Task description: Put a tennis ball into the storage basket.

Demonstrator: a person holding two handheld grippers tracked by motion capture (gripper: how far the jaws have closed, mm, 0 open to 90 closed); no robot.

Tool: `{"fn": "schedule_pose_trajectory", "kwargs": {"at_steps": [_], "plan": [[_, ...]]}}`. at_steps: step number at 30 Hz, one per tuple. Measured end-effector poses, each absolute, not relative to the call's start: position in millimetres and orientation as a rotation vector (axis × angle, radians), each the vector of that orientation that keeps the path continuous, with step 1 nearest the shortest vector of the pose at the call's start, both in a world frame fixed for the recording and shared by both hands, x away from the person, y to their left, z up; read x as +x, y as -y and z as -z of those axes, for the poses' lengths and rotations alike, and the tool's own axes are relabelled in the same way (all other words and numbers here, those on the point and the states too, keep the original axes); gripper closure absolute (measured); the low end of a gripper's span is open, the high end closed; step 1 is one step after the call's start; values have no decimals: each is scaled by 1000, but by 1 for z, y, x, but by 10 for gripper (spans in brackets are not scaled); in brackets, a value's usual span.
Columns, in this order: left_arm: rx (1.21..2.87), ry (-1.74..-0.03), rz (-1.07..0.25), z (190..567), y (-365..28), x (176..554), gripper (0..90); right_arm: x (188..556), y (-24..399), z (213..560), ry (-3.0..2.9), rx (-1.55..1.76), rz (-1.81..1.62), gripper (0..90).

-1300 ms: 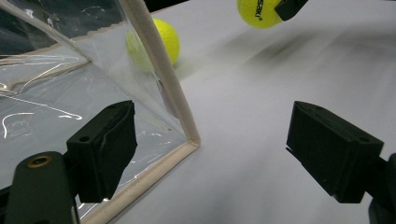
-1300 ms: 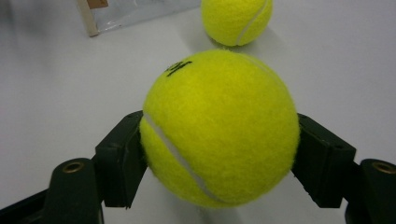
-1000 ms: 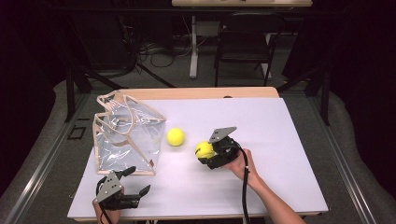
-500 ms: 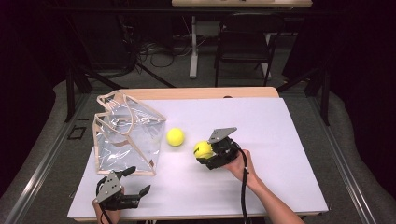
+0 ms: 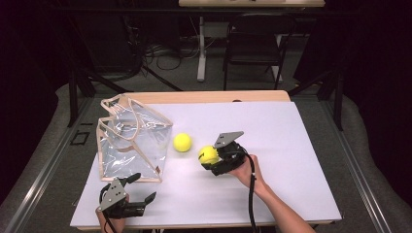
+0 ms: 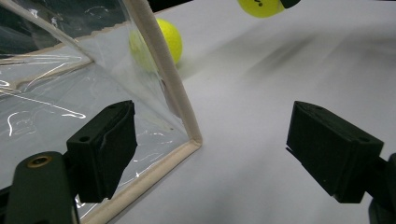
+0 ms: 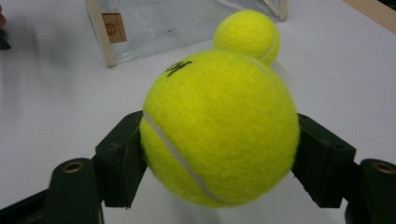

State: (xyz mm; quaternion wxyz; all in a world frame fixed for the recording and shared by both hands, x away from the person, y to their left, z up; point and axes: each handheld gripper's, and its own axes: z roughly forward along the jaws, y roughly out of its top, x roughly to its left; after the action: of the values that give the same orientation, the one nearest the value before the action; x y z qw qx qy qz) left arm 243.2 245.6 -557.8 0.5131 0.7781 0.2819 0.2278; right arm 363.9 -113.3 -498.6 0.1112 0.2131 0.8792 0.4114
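My right gripper (image 5: 210,156) is shut on a yellow tennis ball (image 5: 208,154) (image 7: 219,128), held just above the white table near its middle. A second tennis ball (image 5: 182,142) (image 7: 247,32) (image 6: 163,39) lies on the table to the left of it, beside a clear plastic bag (image 5: 131,141) (image 6: 56,98) with beige trim. My left gripper (image 5: 141,189) (image 6: 210,154) rests at the table's front left edge, open, with nothing between its jaws. Its left jaw stands in front of the bag's lower corner.
The white table top (image 5: 291,145) has a wooden strip (image 5: 204,97) along its far edge. Beyond the table stand a dark chair (image 5: 252,43) and cables on the floor. The bag's open mouth (image 5: 121,104) faces up and toward the back.
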Motion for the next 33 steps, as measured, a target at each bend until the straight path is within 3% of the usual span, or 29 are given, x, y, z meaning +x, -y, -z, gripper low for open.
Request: {"fn": "schedule_pose_trajectory", "kwargs": {"at_steps": [33], "plan": [[1879, -682, -546, 558, -245, 243, 160, 368, 97, 487, -2564, 610, -1280, 260]]}}
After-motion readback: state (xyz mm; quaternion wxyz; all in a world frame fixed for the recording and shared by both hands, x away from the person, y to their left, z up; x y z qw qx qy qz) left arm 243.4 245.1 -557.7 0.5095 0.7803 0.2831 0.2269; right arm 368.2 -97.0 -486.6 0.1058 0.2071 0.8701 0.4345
